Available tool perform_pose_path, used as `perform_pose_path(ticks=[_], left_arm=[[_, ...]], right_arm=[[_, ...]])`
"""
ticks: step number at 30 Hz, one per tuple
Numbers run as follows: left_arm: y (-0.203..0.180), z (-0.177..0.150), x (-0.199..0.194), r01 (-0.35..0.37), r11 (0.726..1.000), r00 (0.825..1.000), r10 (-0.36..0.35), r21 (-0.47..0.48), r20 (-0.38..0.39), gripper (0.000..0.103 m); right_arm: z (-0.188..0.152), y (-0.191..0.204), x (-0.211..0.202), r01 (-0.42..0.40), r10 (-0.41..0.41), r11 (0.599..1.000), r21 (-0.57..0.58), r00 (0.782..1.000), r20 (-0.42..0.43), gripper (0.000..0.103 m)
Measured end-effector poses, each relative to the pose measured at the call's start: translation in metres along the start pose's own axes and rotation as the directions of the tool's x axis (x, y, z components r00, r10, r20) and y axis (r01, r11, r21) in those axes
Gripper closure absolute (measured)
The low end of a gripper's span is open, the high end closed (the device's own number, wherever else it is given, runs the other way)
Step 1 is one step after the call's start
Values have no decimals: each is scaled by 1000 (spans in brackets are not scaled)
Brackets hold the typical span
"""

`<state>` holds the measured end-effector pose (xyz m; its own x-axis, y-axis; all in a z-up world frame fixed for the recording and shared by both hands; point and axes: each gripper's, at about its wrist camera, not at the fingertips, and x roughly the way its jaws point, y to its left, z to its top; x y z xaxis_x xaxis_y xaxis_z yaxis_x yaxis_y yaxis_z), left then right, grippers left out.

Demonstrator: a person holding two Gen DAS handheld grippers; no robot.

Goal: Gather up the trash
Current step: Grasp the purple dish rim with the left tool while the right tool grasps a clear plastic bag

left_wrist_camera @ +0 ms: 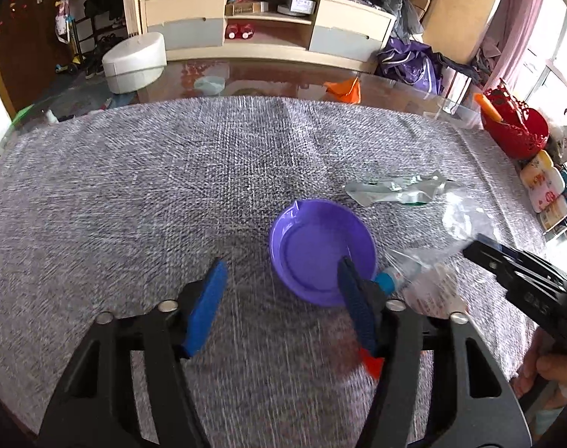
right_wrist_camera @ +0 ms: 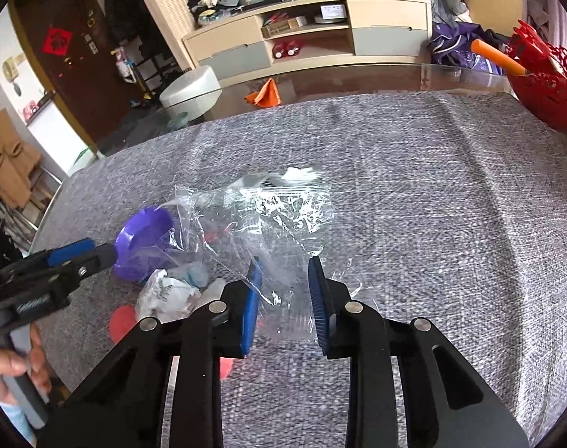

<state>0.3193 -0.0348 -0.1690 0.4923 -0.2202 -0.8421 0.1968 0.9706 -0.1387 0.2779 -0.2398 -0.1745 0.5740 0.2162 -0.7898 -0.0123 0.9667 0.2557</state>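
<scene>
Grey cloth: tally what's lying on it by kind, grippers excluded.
Purple bowl: 1
Clear plastic bag: 1
Silver foil wrapper: 1
Crumpled white packet: 1
Total: 4
Red scraps near the fingers are too hidden to count.

Red lattice basket (right_wrist_camera: 552, 86), orange cloth (right_wrist_camera: 264, 95), white stool (left_wrist_camera: 134, 61) beyond grey tablecloth (left_wrist_camera: 152, 186)

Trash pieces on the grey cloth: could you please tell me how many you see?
3, others possibly hidden: a silver wrapper beyond the purple bowl, a clear plastic bag between the right tongs, crumpled paper beside the bowl.
</scene>
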Motion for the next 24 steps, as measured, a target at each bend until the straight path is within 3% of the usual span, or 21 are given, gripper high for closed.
perform_pose_path(ticks=[6, 8, 11, 24], left_arm=[[5, 3, 20, 29, 999, 999, -29, -13, -42, 75], [4, 3, 21, 27, 1000, 999, -28, -11, -43, 78], [3, 6, 23, 46, 999, 998, -47, -19, -51, 93], [-11, -7, 7, 18, 1000, 1000, -18, 0, -15, 101]], right_arm=[[-6, -11, -10, -7, 7, 999, 32, 1000, 14, 77], [-6, -11, -11, -3, 3, 1000, 30, 1000, 16, 77], [-6, -7, -15, -2, 1, 1000, 25, 1000, 18, 77], [-17, 0, -39, -5, 4, 1000, 15, 999, 44, 80]])
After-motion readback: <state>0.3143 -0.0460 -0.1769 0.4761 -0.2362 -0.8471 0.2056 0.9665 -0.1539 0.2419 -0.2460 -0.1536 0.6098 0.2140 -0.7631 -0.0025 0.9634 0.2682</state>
